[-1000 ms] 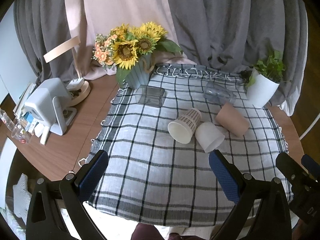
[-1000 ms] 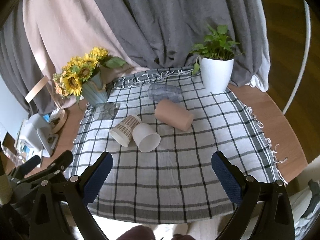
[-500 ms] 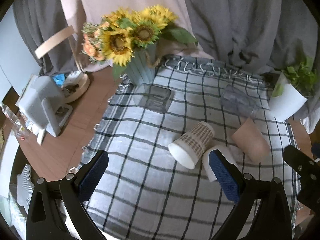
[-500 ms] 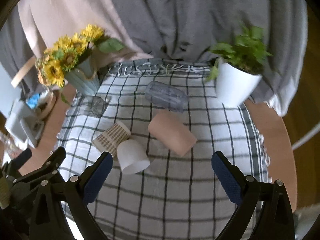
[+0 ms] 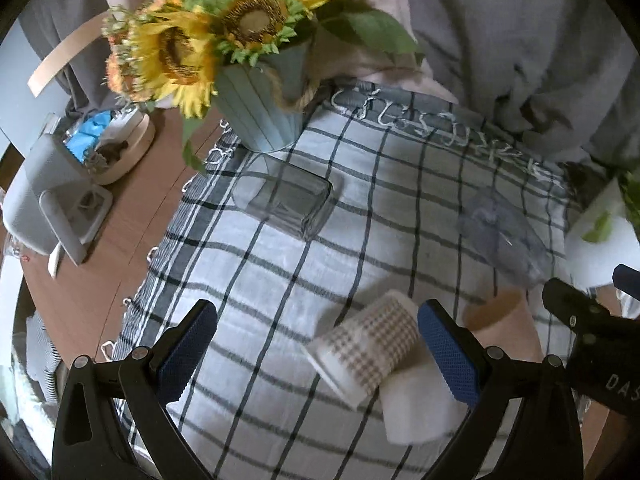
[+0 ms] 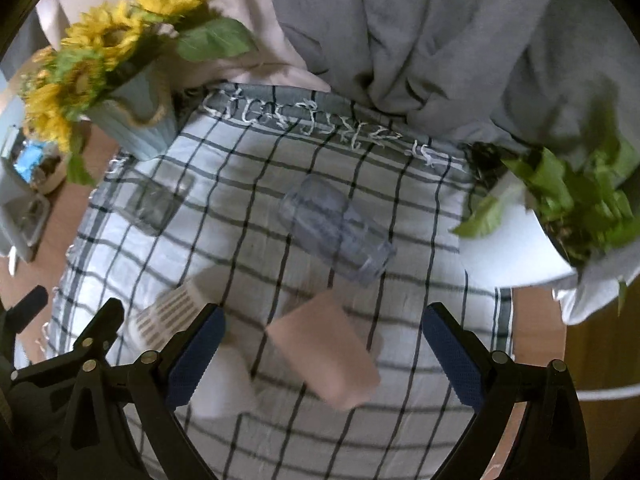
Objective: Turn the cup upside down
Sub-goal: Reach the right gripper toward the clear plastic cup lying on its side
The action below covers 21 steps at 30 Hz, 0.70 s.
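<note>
Several cups lie on their sides on a checked cloth (image 5: 280, 280). A brown-checked paper cup (image 5: 368, 346), a white cup (image 5: 416, 410) and a pink cup (image 5: 500, 316) lie close together. A square clear glass (image 5: 290, 200) and a round clear cup (image 5: 504, 236) lie farther back. My left gripper (image 5: 316, 356) is open and empty above the cloth, the checked cup just inside its right finger. My right gripper (image 6: 320, 352) is open and empty, with the pink cup (image 6: 324, 354) between its fingers below; the clear cup (image 6: 336, 228) lies ahead.
A blue vase of sunflowers (image 5: 260, 108) stands at the cloth's back left. A white potted plant (image 6: 532, 236) stands at the right. A white device (image 5: 44, 204) and a round tray (image 5: 120, 148) sit on the wooden table at left. Grey curtains hang behind.
Both grippers have moved forward and down over the cloth. The cups now lie close under the fingers; both grippers stay open.
</note>
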{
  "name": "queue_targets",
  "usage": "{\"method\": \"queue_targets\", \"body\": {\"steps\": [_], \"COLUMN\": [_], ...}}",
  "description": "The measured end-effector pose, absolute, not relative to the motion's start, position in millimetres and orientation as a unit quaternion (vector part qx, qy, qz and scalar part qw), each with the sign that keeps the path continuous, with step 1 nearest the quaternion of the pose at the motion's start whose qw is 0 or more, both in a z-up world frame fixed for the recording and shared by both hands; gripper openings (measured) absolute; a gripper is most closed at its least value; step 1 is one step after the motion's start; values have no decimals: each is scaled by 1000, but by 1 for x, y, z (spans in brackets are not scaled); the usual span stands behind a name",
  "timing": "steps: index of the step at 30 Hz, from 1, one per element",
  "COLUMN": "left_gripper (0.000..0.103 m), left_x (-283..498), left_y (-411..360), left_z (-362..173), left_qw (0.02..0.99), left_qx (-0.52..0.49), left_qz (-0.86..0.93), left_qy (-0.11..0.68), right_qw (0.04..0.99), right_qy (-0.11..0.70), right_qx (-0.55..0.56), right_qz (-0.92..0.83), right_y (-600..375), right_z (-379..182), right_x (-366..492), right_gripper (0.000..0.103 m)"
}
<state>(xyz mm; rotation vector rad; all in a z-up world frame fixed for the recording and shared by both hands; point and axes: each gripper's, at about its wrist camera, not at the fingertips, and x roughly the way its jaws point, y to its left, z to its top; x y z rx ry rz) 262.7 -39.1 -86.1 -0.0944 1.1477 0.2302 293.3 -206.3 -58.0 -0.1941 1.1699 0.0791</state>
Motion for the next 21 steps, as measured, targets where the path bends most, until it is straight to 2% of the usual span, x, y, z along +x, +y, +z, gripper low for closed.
{"method": "queue_targets", "body": {"steps": [12, 21], "left_gripper": [101, 100], "left_x": [338, 365], "left_y": [-51, -60], "left_z": [-126, -158], "left_qw": [801, 781], "left_qx": [-4, 22], "left_qz": [123, 127], "left_qy": [586, 611], "right_qw": [755, 710], "right_qy": [638, 683], "right_qx": [-134, -150], "right_qz": [73, 80], "right_y": [-203, -204], "right_z": [-108, -162], "right_x": [387, 428], "right_gripper": [99, 97]}}
